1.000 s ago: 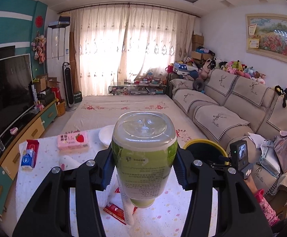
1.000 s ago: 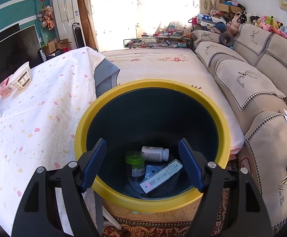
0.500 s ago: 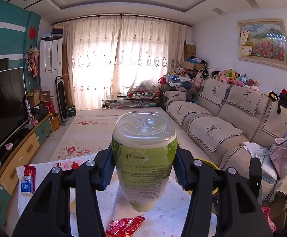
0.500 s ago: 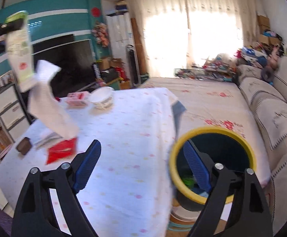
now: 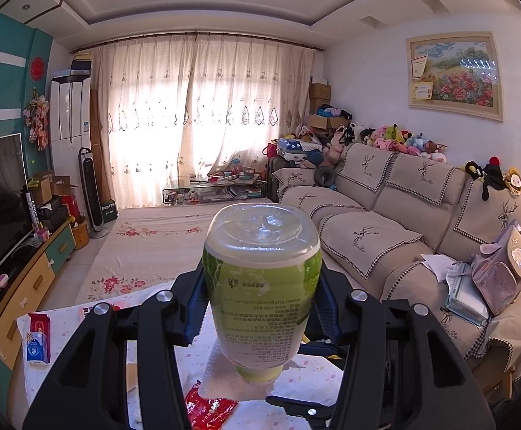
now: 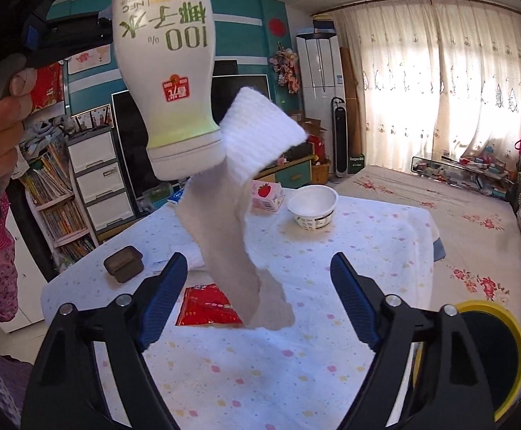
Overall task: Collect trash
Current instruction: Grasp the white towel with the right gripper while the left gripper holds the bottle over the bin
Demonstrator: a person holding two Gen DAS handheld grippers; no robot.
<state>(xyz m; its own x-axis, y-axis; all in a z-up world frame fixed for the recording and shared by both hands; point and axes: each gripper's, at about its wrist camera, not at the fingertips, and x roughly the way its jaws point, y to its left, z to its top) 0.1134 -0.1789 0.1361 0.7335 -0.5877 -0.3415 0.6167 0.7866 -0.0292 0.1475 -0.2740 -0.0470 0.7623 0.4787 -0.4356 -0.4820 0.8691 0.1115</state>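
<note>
A: Where's the green-and-white plastic coconut-water bottle (image 5: 262,299) right now?

B: Clamped across its middle by the left gripper (image 5: 260,308), lifted well above the table with the spotted white cloth (image 6: 350,251). It's upside down: the clear base faces the left wrist camera, the green cap hangs lowest, and its printed label reads inverted from the right wrist view. The long axis runs roughly vertical, tilted a little.

A: Anything riding along with it?

B: A white paper towel (image 6: 246,215) dangles from the cap end, twisting down toward the tabletop. Whether it's stuck to the cap or caught on it, I can't tell.

A: And the other hand?

B: The right gripper (image 6: 260,301) has its blue-padded jaws spread wide with nothing between them, hovering over the table just under the towel's lower end.

A: So which step is this?

B: I'd judge it the carry: the bottle is picked up and needs moving to the yellow-rimmed dark round bin (image 6: 489,354), which sits beside the table's near right corner. The next move calls for swinging the bottle over that opening before the left jaws let go, minding the trailing towel.

A: What's left on the table?

B: A red foil wrapper (image 6: 206,306), a white paper bowl (image 6: 312,208), a pink strawberry carton (image 6: 265,197) and a small brown box (image 6: 123,263).
</note>
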